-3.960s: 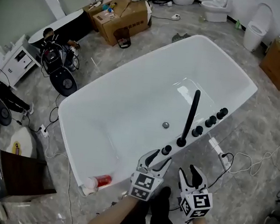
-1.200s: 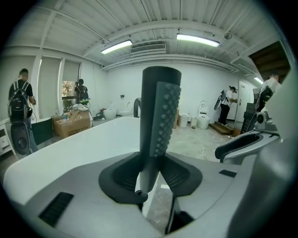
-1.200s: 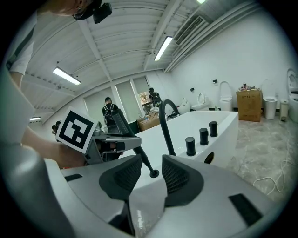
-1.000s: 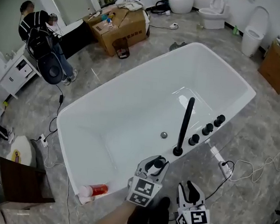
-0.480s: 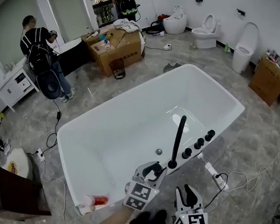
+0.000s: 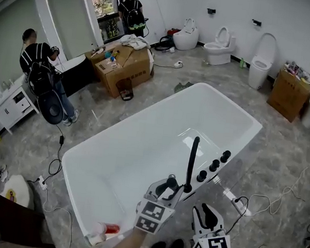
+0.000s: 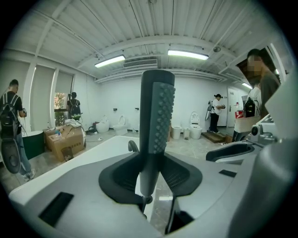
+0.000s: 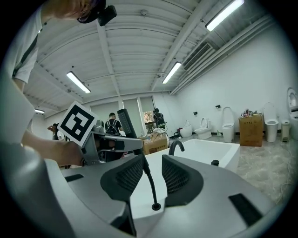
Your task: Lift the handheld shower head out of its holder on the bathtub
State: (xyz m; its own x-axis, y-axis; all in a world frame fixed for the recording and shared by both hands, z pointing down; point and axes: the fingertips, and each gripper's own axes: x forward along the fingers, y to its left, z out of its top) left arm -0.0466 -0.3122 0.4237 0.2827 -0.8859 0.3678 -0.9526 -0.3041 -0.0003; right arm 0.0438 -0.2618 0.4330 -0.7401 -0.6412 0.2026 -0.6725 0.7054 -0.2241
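Note:
The handheld shower head (image 7: 158, 111), a dark grey stick with rows of nubs, stands upright between the pads of my left gripper (image 7: 153, 162), which is shut on it. In the head view that gripper (image 6: 170, 184) hangs over the near rim of the white bathtub (image 6: 144, 125). The right gripper view shows the shower head (image 8: 125, 122) lifted, its black hose (image 8: 148, 179) running down to a round hole in the tub rim. My right gripper (image 8: 152, 176) is closing; the hose shows in its gap, untouched by the pads. It sits right of the left gripper (image 6: 205, 211).
A tall black spout (image 6: 191, 163) and three black knobs (image 6: 214, 165) line the tub's right rim. A red-capped bottle (image 6: 105, 230) lies at the near corner. A power strip (image 6: 234, 200) and cables cross the floor. Cardboard boxes (image 6: 125, 62), toilets (image 6: 221, 48) and standing people (image 6: 38, 53) are farther off.
Four seconds ago the left gripper stood open by the holder on the rim. It now grips the shower head. Over the last second both grippers rose and the tub looks farther below.

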